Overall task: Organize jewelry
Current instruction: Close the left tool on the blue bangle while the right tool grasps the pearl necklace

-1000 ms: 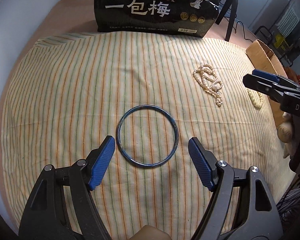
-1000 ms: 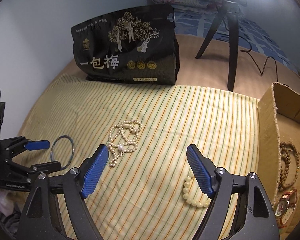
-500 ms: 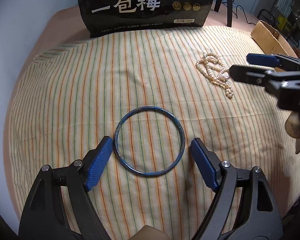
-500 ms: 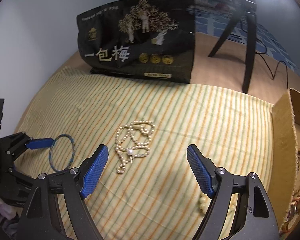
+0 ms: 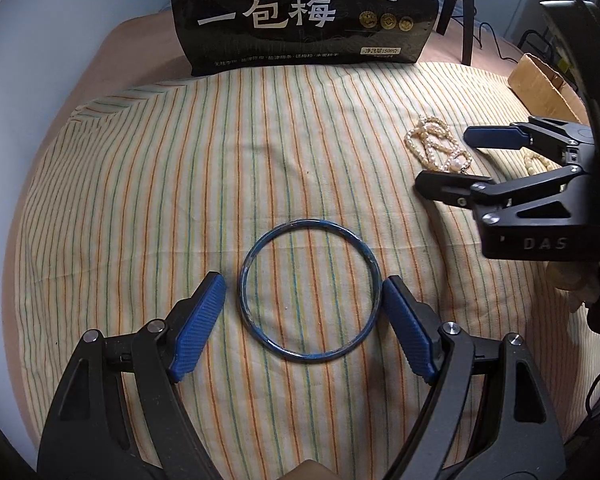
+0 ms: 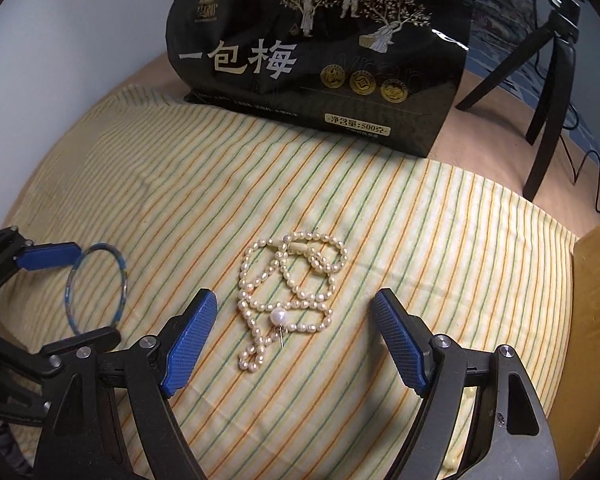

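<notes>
On the striped yellow cloth (image 5: 140, 208), left wrist view: the left gripper (image 5: 304, 304) is standing released, straddling a thin blue ring bangle (image 5: 310, 290), pads apart from its rim.

Right wrist view: the right gripper (image 6: 294, 326) is standing released over a coiled white pearl necklace (image 6: 290, 292), lying right of the bangle, not gripping it.

Blue bangle (image 5: 310, 290) flat on striped cloth, pearl necklace (image 6: 288, 288) heaped (one larger pearl) nearby

The black snack bag (image 6: 320, 52) says "一包梅" in big pale letters (a small gold label reads "500"). The right gripper (image 5: 444, 162) body says "DAS".
</notes>
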The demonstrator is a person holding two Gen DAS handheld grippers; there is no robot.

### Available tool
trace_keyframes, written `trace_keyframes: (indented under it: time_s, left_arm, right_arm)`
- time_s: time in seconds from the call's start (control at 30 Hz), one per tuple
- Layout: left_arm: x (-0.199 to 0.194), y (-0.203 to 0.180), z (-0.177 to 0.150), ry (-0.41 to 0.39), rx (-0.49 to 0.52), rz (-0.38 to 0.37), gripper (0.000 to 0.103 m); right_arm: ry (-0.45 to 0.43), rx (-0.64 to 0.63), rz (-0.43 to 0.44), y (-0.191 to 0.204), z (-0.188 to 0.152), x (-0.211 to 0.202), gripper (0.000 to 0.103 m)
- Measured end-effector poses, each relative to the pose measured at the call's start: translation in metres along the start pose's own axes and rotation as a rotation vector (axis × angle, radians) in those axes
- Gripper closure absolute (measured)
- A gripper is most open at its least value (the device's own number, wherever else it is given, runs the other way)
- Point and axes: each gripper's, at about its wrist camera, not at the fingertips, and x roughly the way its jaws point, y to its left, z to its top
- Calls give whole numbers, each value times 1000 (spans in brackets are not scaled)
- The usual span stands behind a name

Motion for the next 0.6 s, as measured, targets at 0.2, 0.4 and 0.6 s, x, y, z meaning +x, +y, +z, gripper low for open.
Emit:
trace_keyframes:
  time_s: [0.2, 0.4, 0.6]
  left_arm:
    - [-6, 8, -2, -8, -24, -1, 29]
    - [-8, 11, -3, -11, -31, -7, 30]
    - [-14, 17, -4, -11, -54, -27, 30]
  right_arm:
    - [-14, -28, 4, 3, 1, 4, 34]
    - [-18, -43, 42, 8, 4, 1, 85]
    - [-21, -52, 50, 15, 5, -4, 97]
